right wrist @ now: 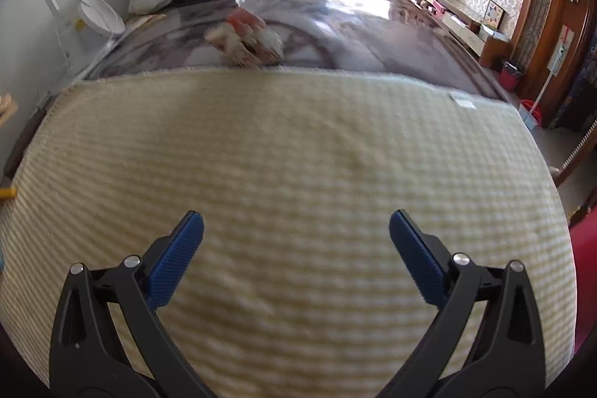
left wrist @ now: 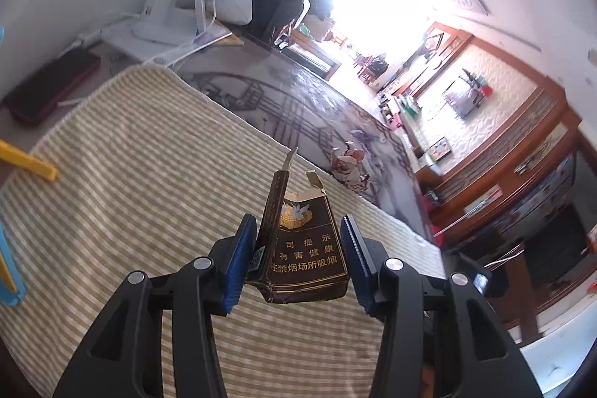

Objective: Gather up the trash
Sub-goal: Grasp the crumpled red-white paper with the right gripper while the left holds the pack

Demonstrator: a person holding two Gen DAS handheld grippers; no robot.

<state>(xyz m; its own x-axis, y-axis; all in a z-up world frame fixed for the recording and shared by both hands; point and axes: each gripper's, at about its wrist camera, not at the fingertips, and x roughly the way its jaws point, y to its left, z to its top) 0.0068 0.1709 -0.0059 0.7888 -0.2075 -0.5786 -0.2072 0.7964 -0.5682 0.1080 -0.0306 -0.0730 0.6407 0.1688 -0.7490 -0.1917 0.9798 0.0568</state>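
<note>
One cigarette pack (left wrist: 304, 250), lower centre of the left wrist view, clamped between the blue pads of the left tongs (left wrist: 298, 258) and held clear above the striped cloth (left wrist: 149, 211). Pack: dark brown, gold print and border, flattened, top torn open with flaps sticking up. One heap of crumpled wrappers (right wrist: 246, 38) on the counter (right wrist: 354, 25), upper centre of the right wrist view, blurred. Right tongs (right wrist: 296, 250): spread wide apart, nothing between them.
</note>
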